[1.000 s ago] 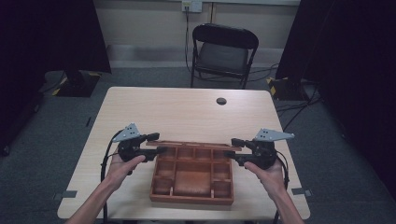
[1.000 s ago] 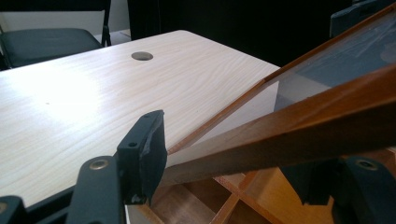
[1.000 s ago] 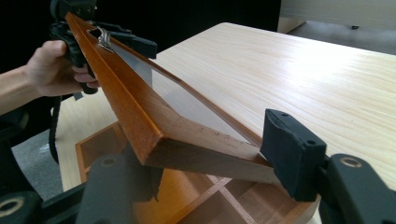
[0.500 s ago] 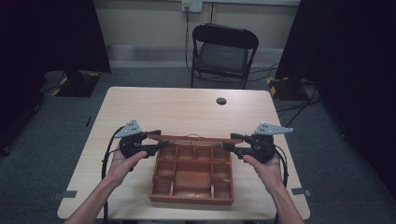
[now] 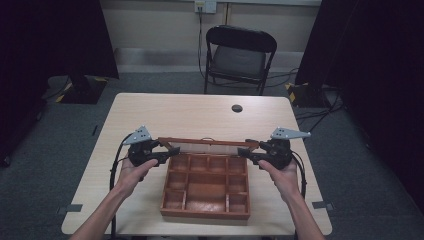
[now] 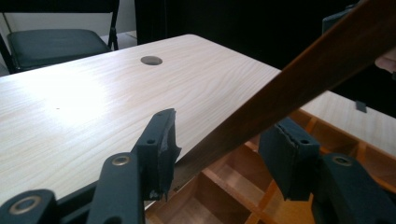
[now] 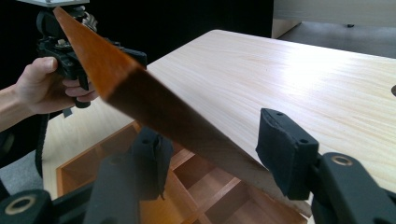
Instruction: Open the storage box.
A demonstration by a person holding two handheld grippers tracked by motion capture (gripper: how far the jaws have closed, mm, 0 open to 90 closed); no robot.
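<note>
The left gripper (image 5: 172, 151) is closing its jaws around the raised wooden lid (image 5: 207, 142); the right gripper (image 5: 243, 151) is apparently gripping the lid's other end; no writing is showing.

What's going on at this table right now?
A person holds a two-jaw gripper in each hand at the far corners of a brown wooden compartment box on a light wooden table. The left gripper and right gripper flank its hinged wooden lid, raised at an angle. The left jaws have just been closing around the lid's edge.
</note>
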